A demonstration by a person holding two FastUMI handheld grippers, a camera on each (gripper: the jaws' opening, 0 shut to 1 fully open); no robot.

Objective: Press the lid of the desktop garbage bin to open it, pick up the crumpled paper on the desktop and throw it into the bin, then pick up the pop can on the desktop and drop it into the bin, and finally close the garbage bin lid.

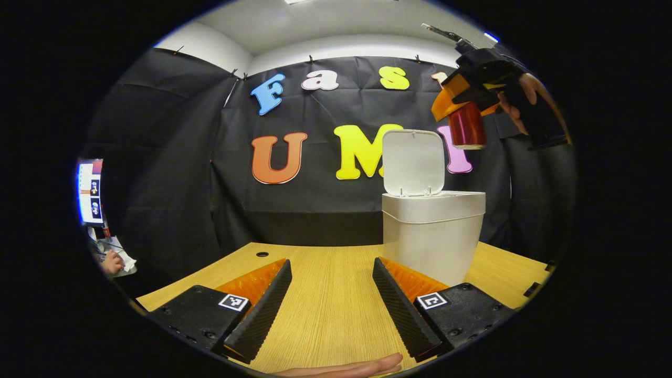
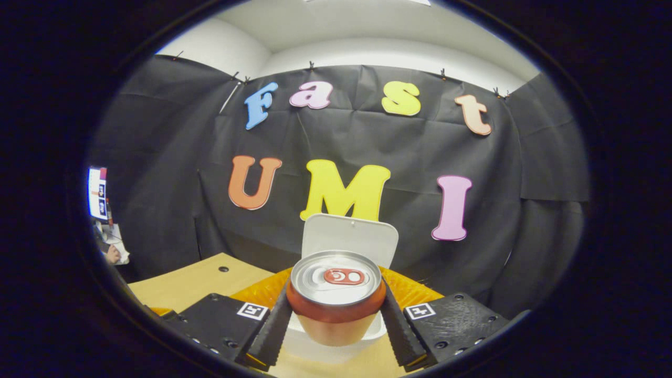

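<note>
A white desktop bin (image 1: 433, 231) stands on the wooden table (image 1: 331, 294), its lid (image 1: 413, 161) tipped up and open. My right gripper (image 1: 462, 107), held by a hand, hangs in the air above the bin's right side with a red pop can (image 1: 467, 126) between its fingers. In the right gripper view the can (image 2: 336, 302) fills the gap of my right gripper (image 2: 336, 315), both fingers pressing its sides, silver top toward the camera, with the open lid (image 2: 350, 239) behind it. My left gripper (image 1: 331, 310) rests low over the table, open, nothing between its fingers.
A screen (image 1: 90, 191) and a person's hand (image 1: 112, 262) sit at the far left beyond the table. A cable hole (image 1: 262, 254) marks the table's back left. Part of a hand (image 1: 346, 367) lies at the bottom edge below my left gripper.
</note>
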